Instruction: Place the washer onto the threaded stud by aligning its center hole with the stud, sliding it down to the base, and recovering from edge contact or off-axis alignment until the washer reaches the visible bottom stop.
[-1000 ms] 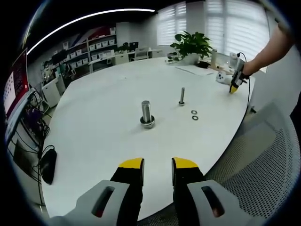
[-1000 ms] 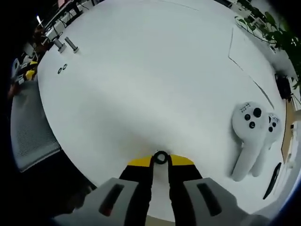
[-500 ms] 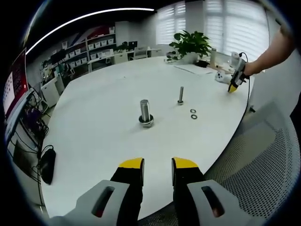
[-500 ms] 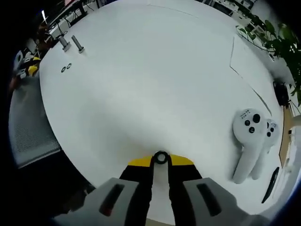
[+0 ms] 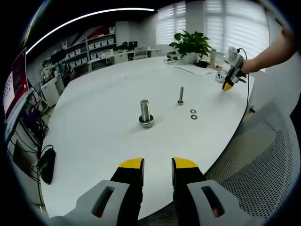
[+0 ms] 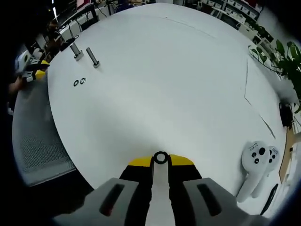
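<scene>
**Washer pinched above the table**

While the right gripper (image 6: 160, 159) clamps a small dark ring-shaped washer (image 6: 161, 157) at its yellow tips, the left gripper (image 5: 157, 163) hangs with jaws apart, near the large threaded stud (image 5: 146, 113) on the white table (image 5: 103, 108).

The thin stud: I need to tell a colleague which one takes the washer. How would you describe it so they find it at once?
On the white table stand two upright studs. The thin stud is the one farther from the left gripper, with two loose washers lying near it. It is slimmer than the thick stud.
</scene>
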`<state>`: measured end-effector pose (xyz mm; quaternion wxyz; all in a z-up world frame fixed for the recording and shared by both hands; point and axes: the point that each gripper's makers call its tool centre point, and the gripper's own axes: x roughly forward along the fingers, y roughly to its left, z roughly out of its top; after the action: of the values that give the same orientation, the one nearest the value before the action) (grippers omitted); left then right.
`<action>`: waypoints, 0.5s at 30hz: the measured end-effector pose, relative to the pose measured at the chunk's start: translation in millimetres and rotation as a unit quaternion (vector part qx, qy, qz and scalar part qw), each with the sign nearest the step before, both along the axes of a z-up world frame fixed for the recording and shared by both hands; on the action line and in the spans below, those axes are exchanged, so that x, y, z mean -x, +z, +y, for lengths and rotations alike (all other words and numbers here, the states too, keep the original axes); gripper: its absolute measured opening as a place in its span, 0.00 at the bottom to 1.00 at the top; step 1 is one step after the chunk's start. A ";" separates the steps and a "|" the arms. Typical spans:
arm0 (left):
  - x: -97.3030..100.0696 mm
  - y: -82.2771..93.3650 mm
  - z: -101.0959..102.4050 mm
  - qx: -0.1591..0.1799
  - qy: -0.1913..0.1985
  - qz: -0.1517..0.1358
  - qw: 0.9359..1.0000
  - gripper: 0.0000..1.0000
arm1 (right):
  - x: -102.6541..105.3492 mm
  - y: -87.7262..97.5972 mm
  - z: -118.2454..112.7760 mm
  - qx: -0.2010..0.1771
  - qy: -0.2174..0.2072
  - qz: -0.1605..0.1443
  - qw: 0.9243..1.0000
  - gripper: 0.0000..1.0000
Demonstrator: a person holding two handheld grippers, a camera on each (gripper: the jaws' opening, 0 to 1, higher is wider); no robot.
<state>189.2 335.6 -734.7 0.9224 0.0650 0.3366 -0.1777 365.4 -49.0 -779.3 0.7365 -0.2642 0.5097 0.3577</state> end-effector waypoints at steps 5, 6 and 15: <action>-0.2 -0.4 0.1 0.000 0.000 0.001 1.000 0.21 | -1.0 6.1 31.8 -0.013 0.027 -0.003 1.000 0.13; -0.2 -0.2 -0.1 -0.001 0.000 0.001 1.000 0.21 | -1.8 7.2 39.0 -0.016 0.034 -0.004 0.999 0.13; -1.4 0.0 0.8 -0.001 0.002 -0.001 1.000 0.21 | -3.7 18.1 83.1 -0.033 0.080 -0.010 0.996 0.13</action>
<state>190.6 336.4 -734.7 0.9230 0.0657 0.3362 -0.1754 369.1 34.1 -761.2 0.7190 -0.2834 0.4676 0.4291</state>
